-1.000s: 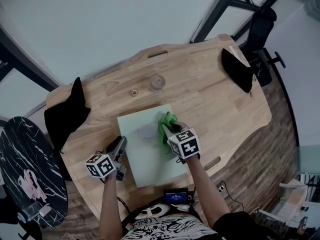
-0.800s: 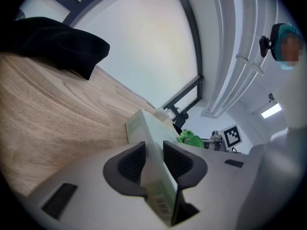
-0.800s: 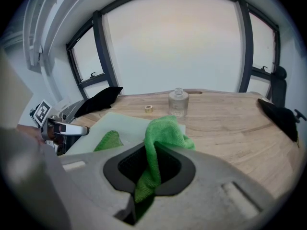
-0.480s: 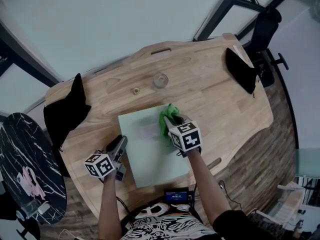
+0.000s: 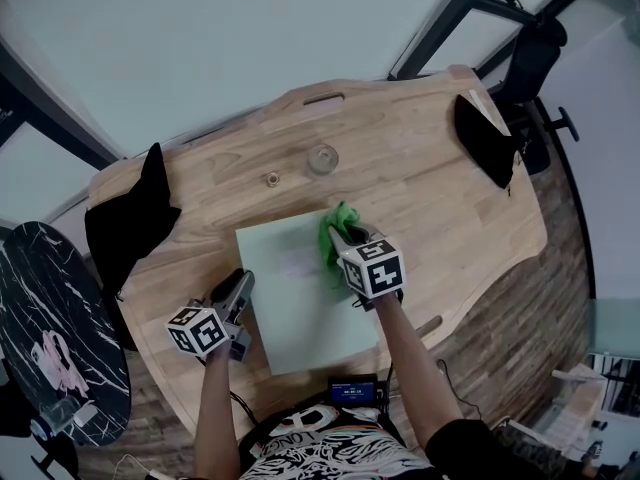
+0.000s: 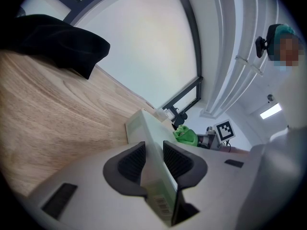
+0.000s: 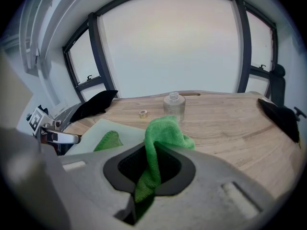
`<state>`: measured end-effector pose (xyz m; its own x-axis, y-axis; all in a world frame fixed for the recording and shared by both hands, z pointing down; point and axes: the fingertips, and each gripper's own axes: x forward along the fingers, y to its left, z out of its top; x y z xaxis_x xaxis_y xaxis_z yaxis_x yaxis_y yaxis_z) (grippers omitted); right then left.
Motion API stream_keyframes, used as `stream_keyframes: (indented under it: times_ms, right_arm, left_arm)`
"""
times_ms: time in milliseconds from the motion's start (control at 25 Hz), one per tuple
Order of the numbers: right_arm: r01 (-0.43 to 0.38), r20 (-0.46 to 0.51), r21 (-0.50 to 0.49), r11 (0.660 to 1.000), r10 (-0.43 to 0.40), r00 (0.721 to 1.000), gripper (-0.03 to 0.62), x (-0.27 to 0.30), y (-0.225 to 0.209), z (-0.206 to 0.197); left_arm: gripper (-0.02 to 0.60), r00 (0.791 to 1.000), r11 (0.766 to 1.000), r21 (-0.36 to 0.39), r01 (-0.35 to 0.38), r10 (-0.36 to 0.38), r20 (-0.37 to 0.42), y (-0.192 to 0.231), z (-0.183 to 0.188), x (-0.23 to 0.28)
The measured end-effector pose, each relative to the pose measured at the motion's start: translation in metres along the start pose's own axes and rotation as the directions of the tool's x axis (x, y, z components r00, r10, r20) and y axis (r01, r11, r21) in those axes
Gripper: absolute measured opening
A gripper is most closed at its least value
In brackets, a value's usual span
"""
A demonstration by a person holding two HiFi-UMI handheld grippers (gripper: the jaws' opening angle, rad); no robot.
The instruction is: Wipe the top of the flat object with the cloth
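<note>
Cloth (image 5: 336,228) pushed farther across flat object (image 5: 295,313), left gripper (image 5: 242,280) unmoved

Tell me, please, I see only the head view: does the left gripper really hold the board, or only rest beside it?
Observer: It holds it. In the left gripper view, the left gripper is shut on the board's edge.
Operator: Is the cloth gripped well?
Observer: Yes. The right gripper view shows the right gripper shut on a fold of it, with the rest bunched above the jaws.
Operator: Is anything marked on the board?
Observer: A barcode label sits on its edge, near the left jaws.
</note>
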<state>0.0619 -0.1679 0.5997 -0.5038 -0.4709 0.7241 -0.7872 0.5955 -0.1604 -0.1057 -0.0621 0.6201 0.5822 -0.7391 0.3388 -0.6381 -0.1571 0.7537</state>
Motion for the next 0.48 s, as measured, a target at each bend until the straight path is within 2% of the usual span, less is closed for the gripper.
stream_keyframes:
  times_ms: [480]
  right_arm:
    - [-0.015, -0.028, -0.019, 1.0, 0.014, 0.999, 0.032, 0.008, 0.012, 0.006]
  left_arm:
    - [0.117, 1.0, 1.0, 0.012, 0.001, -0.001, -0.001, 0.0, 0.001, 0.001]
